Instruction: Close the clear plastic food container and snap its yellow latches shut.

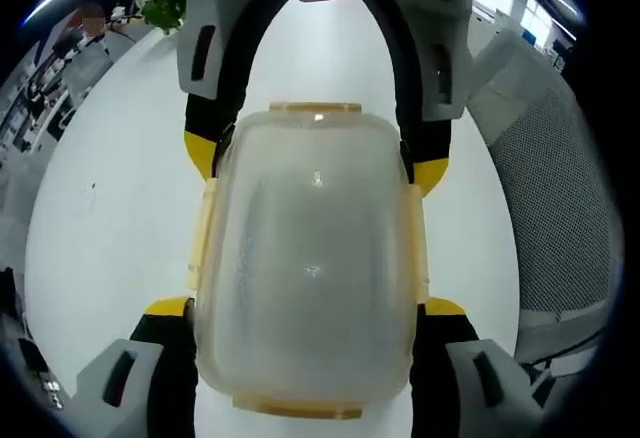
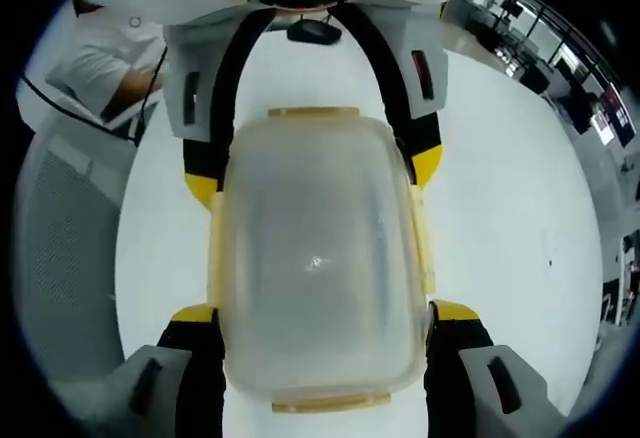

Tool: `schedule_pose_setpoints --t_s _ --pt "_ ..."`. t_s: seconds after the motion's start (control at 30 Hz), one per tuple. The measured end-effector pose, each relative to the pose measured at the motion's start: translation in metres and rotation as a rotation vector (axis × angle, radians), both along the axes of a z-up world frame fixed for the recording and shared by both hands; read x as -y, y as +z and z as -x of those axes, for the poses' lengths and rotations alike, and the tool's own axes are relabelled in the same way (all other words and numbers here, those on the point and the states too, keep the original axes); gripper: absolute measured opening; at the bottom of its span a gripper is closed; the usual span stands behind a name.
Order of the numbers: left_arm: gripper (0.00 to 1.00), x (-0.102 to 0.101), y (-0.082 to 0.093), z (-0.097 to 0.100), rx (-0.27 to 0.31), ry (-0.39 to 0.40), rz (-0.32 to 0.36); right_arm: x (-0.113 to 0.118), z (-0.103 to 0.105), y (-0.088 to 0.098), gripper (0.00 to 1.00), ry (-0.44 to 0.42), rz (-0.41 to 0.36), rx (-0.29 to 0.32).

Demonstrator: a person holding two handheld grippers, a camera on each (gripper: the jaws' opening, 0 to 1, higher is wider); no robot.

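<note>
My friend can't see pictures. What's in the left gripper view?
A clear plastic food container with yellow latches sits on a white table, lid on. The left hand-held gripper reaches around its near end, and the right hand-held gripper around its far end. A green plant stands far behind.
</note>
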State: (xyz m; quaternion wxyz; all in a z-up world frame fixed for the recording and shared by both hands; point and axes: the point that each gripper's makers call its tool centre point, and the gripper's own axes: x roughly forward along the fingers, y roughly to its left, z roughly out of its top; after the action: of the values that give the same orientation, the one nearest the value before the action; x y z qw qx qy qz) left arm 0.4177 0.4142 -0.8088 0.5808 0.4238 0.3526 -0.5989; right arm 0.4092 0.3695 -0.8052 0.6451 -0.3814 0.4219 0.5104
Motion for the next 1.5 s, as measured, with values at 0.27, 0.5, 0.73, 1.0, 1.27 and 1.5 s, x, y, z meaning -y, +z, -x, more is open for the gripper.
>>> schedule_pose_setpoints --t_s 0.27,0.5,0.73,1.0,1.27,1.5 --pt "0.9 0.001 0.0 -0.01 0.005 0.011 0.014 0.001 -0.01 0.0 0.83 0.006 -0.015 0.004" --pt "0.9 0.003 0.0 -0.02 0.002 0.023 0.019 0.003 -0.02 0.0 0.83 0.021 -0.002 0.001" --pt "0.9 0.004 0.0 -0.027 0.002 0.02 0.015 0.004 -0.028 0.0 0.83 0.017 -0.008 0.003" --pt "0.9 0.007 0.0 -0.037 -0.002 0.017 0.02 0.005 -0.037 0.0 0.83 0.015 -0.009 0.003" --pt "0.9 0.007 0.0 -0.042 -0.006 0.021 0.026 0.006 -0.042 0.0 0.83 0.02 -0.015 0.004" --pt "0.9 0.007 0.0 -0.046 -0.006 0.019 0.015 0.005 -0.047 0.0 0.83 0.019 -0.021 0.003"
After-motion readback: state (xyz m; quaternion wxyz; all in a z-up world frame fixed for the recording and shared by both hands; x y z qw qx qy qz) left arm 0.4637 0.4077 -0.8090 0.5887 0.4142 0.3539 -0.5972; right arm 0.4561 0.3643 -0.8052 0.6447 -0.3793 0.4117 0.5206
